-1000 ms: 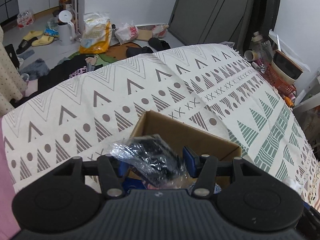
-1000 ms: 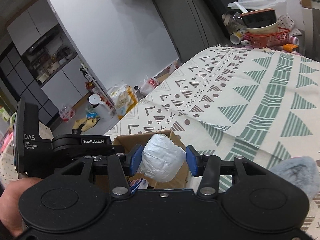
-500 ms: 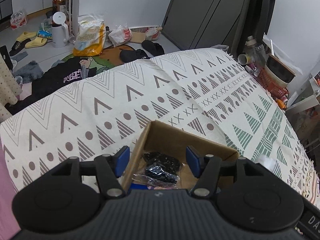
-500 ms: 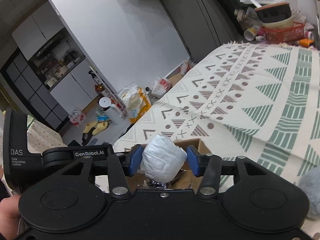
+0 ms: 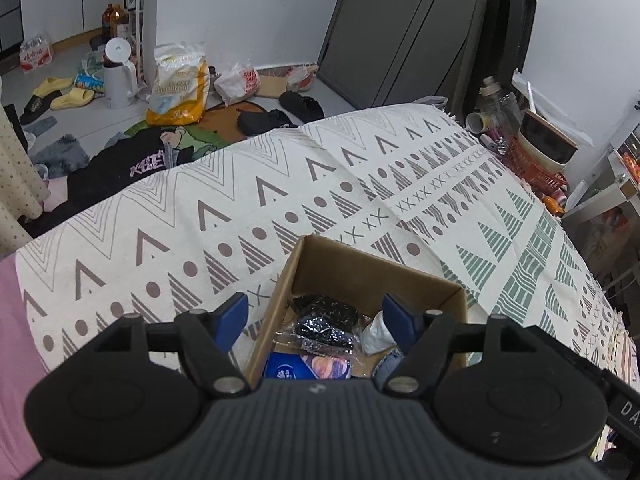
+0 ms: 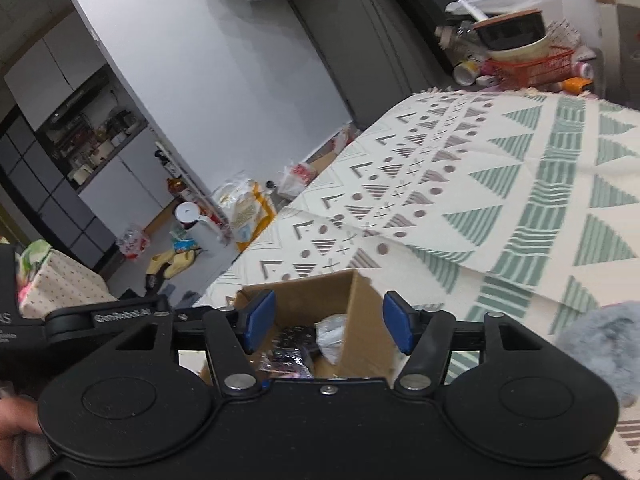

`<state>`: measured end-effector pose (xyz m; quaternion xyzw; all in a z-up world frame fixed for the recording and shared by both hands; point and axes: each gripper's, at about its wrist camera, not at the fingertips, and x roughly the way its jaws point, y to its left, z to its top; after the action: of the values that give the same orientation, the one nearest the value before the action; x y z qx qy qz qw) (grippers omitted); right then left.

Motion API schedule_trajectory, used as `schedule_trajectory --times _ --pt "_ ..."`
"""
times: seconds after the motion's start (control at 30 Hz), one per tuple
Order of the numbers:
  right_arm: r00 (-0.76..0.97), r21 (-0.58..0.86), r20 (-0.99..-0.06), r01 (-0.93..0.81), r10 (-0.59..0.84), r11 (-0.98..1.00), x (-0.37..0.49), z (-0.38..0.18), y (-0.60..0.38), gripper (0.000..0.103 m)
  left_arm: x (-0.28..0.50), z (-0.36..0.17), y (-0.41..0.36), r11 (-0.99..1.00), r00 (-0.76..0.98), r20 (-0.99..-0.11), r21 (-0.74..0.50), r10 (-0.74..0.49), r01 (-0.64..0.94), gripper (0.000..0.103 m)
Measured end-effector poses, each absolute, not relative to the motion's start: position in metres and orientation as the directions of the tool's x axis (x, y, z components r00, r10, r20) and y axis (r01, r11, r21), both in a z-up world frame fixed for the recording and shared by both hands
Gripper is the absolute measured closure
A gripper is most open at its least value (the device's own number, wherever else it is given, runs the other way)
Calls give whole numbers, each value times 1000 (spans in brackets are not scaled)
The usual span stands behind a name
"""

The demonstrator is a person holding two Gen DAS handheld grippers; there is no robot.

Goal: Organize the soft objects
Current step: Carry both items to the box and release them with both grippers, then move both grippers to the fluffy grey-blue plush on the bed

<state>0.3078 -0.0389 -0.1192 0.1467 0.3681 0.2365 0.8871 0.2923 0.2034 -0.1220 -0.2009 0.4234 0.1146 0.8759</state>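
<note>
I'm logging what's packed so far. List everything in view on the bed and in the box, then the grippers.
cardboard box: one, brown, on the patterned bedspread, open.
black item in clear wrap: one, inside the box.
white wrapped bundle: one, inside the box, right side.
blue packet: one, inside the box, near edge.
grey fluffy item: one, on the bedspread, right of the box.
bedspread: one, cream with brown and green patterns.
left gripper: jaws opening, nothing between them, above the box.
right gripper: jaws opening, nothing between them, above the box.

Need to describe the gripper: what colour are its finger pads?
Blue pads on black arms, clearest in the right wrist view.
</note>
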Motion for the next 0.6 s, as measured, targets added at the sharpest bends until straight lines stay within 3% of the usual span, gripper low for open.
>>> schedule_trajectory --times 0.13,0.23,0.33,0.6 --pt "630 420 -588 -298 507 857 301 -111 -50 43 284 -109 196 900 636 -771 -251 36 -355 18" --pt "634 413 -584 -304 506 858 294 -103 -59 35 279 -99 188 910 634 -772 -235 39 -342 14" --pt "628 408 -585 -318 513 856 287 -96 -65 24 272 -90 181 915 643 -765 -233 38 -330 12" --pt "622 404 -578 -343 528 848 264 -82 -87 14 254 -81 159 927 633 -773 -203 46 -315 12"
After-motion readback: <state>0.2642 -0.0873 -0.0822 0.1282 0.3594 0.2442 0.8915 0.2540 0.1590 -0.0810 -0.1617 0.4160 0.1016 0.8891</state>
